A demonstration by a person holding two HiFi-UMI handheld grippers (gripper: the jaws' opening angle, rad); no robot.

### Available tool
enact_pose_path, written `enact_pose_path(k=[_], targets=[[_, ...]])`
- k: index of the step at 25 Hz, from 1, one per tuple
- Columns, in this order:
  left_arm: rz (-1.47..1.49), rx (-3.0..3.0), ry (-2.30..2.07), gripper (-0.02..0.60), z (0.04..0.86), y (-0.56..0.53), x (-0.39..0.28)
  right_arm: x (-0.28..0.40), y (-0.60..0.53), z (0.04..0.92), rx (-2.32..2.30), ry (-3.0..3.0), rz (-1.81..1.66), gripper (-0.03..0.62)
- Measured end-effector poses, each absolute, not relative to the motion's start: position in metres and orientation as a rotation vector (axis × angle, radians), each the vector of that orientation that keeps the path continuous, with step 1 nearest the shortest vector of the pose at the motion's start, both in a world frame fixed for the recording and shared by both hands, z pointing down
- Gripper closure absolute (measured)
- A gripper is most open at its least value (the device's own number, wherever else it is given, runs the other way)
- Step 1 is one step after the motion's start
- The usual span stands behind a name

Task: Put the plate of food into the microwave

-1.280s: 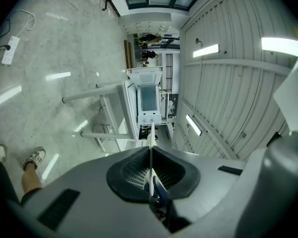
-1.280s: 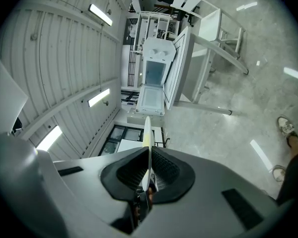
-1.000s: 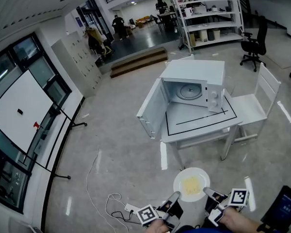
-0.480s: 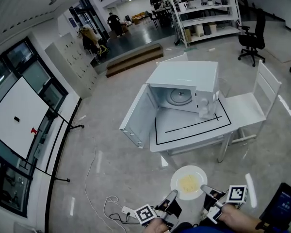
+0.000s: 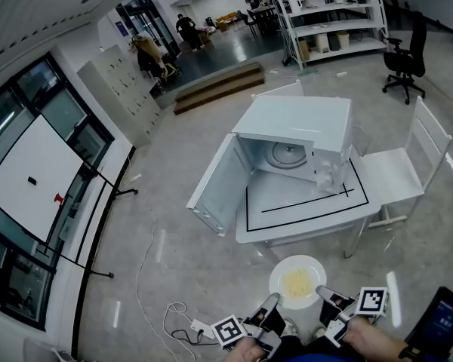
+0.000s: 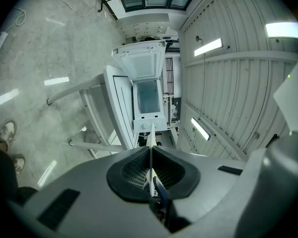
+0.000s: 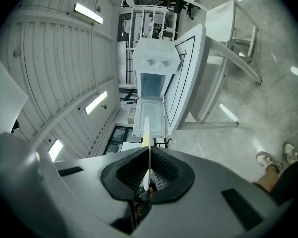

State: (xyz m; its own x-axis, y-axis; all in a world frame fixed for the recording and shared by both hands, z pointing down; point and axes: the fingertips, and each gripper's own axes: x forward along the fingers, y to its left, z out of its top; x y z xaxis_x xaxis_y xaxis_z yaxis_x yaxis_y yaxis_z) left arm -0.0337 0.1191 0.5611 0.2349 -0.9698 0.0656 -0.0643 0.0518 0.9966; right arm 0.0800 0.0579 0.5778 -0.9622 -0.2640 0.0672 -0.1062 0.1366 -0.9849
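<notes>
The plate (image 5: 297, 282) is being carried, not set down. It hangs level above the floor, short of the counter's (image 5: 302, 216) near edge, with yellow food (image 5: 296, 284) heaped at its middle. The left gripper (image 5: 269, 308) has its fingers clamped on the rim at the plate's left; the right gripper (image 5: 326, 298) pinches the rim at its right; each gripper view shows the thin white edge nipped between the pads. The microwave (image 5: 298, 134) stands toward the counter's far edge; its door (image 5: 214, 189) is swung wide out past the left edge; the cavity and turntable are bare. The step in hand looks to be the approach. Next the plate has to travel forward over the near edge, rise to the cavity's mouth and go in level — both grips held evenly so the food does not slide; the open door on the left wants a clear berth.
</notes>
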Motion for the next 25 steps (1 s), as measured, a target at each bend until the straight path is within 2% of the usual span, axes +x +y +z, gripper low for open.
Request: enact_pose_path(k=[25], targets=[[-0.923, 1.339, -1.040, 0.560, 0.574, -0.027, -0.159, -0.040, -0.078, 0.580, -0.522, 2.156, -1.880, 0.580]])
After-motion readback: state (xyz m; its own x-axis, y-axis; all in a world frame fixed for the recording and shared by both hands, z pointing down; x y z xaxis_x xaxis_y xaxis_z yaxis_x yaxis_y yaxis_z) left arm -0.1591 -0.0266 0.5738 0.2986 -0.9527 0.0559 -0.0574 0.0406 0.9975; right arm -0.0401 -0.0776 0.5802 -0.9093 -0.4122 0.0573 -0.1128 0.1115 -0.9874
